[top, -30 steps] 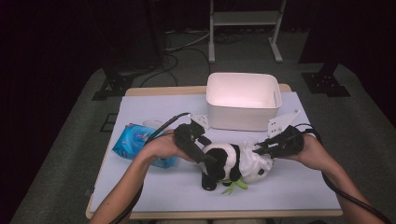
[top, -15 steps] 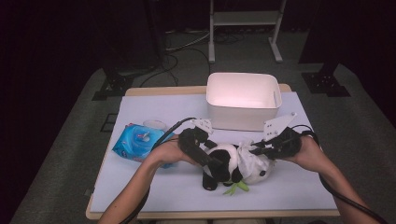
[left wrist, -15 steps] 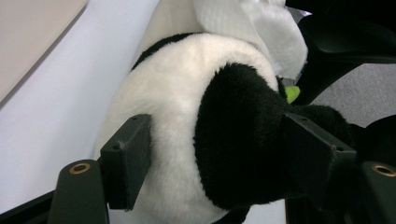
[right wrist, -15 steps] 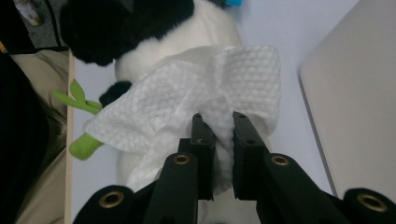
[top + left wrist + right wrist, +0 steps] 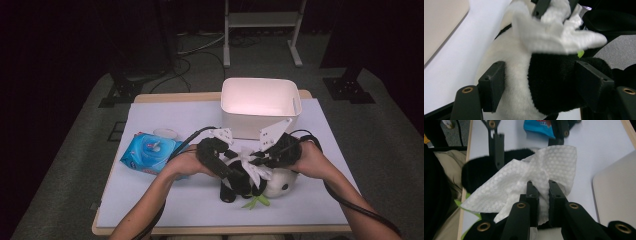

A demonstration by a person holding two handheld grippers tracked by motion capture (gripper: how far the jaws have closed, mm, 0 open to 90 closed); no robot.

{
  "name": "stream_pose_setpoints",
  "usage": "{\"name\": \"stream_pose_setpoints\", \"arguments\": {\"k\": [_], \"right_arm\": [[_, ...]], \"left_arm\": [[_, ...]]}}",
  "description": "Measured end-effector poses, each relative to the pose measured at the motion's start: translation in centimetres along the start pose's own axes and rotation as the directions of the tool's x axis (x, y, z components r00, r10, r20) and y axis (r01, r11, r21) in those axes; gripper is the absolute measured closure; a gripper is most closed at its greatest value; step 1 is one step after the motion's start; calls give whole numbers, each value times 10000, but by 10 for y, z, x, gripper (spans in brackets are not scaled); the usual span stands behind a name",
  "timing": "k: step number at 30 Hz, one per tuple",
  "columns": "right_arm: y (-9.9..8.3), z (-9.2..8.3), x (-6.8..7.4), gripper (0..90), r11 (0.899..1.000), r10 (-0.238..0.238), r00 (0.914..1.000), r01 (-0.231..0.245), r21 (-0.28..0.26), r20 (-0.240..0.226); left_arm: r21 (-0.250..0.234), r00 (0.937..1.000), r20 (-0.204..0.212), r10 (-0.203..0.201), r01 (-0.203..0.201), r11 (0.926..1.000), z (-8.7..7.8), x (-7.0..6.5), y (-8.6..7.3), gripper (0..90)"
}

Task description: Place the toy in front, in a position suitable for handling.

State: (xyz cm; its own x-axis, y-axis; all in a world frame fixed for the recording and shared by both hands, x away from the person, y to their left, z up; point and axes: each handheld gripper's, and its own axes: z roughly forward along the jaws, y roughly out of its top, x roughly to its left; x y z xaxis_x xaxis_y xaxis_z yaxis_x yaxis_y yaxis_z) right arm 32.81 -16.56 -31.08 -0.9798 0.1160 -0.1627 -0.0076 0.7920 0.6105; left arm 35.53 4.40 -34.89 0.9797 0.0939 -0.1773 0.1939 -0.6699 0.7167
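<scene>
High view: a black-and-white plush panda point(image 5: 260, 181) is seen lying on the white-covered table point(image 5: 165, 200), near the front edge and just in front of a white bin point(image 5: 260, 102), with a green leaf piece at its lower side. A white wet wipe point(image 5: 250, 162) is draped over the top of the toy. In the right gripper view the wipe point(image 5: 536, 182) is seen pinched between the two jaws of the right gripper point(image 5: 541, 195), which are drawn close together with a fold of the embossed sheet clamped between them. In the left gripper view the body of the panda point(image 5: 534, 85) is seen straddled by the left gripper point(image 5: 546, 82); its jaws are spread wide, one pad against the white fur and the other against the black fur, but whether the toy is truly squeezed cannot be told. The step in hand is judged to be wiping the toy. It would be done well if the panda were kept steady by the left gripper while the wipe is drawn across the fur in short strokes, with the fold kept firmly clamped so that the sheet is not dragged loose. A blue pack of wipes point(image 5: 150, 152) is seen lying on the table to the left, apart from the toy.
</scene>
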Motion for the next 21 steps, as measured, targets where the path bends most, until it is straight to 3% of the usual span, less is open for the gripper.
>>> {"name": "stream_pose_setpoints", "arguments": {"k": [8,12,21], "right_arm": [[18,11,0,805,9994,-191,9993,200,277,-329],[12,8,-4,805,9999,-110,9991,114,105,-414],[-10,-7,-5,805,9994,242,9997,-240,260,-99]], "left_arm": [[-117,10000,-11,17,-17,9999,2,1,0,279],[-104,9999,-47,101,-102,9999,1,-1,0,280],[122,9999,86,126,-127,9998,-2,-5,1,279]]}}
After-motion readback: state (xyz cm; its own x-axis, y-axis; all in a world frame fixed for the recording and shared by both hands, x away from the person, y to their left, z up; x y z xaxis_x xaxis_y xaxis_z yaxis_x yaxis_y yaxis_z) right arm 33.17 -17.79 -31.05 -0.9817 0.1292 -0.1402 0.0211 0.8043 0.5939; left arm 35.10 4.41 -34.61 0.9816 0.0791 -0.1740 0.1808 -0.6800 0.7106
